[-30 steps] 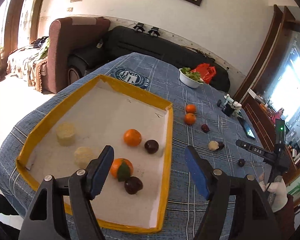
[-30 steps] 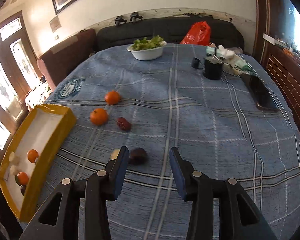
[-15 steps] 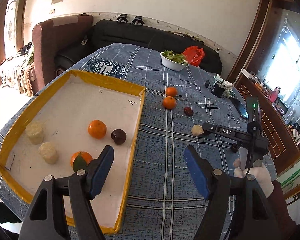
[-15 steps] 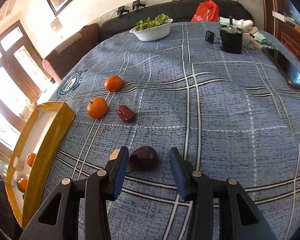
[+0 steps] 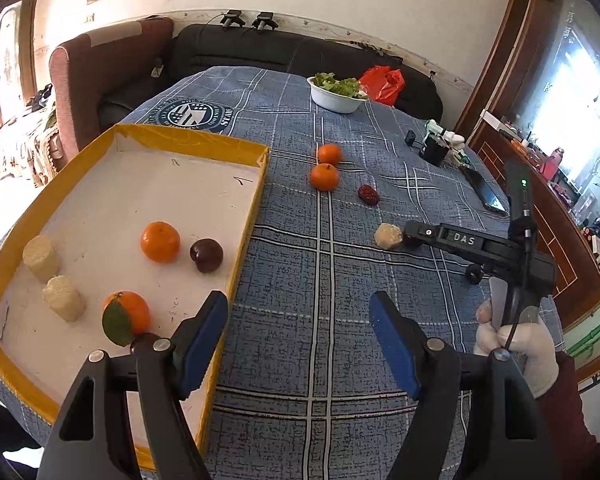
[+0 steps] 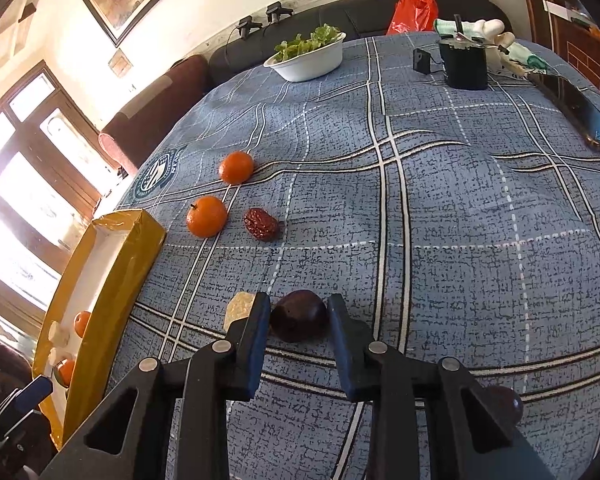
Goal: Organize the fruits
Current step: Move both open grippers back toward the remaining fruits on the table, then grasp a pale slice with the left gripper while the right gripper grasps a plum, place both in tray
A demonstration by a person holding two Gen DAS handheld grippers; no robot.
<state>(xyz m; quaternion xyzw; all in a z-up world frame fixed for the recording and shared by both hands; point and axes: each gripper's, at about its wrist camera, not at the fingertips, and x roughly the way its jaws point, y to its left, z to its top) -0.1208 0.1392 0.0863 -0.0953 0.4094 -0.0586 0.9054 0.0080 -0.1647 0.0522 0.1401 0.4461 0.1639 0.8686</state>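
A table under a blue plaid tablecloth (image 6: 440,216) is carrying everything. A yellow-rimmed tray (image 5: 244,208) with a white floor is sitting along the table's left edge; it is holding two oranges, a third orange with a green leaf (image 5: 126,316), two pale cylindrical pieces (image 5: 40,254) and a dark plum (image 5: 207,255). A white bowl of greens (image 6: 308,60) is standing near the far edge, a black cup (image 6: 466,64) and a phone (image 6: 580,112) toward the far right. Mid-table, two oranges (image 6: 207,216) are lying close together with a wrinkled red date (image 6: 261,224) just beside the nearer one. The right gripper (image 6: 298,318) is down at the near part of the cloth; its jaws have just been closing and are now standing against both sides of a dark passion fruit (image 6: 299,315), which is resting on the cloth, with a pale chunk (image 6: 240,308) just left of the left finger. The left gripper (image 5: 300,340) is hanging open and empty over the cloth beside the tray's right rim. A gloved hand (image 5: 516,344) is gripping the right tool's handle.
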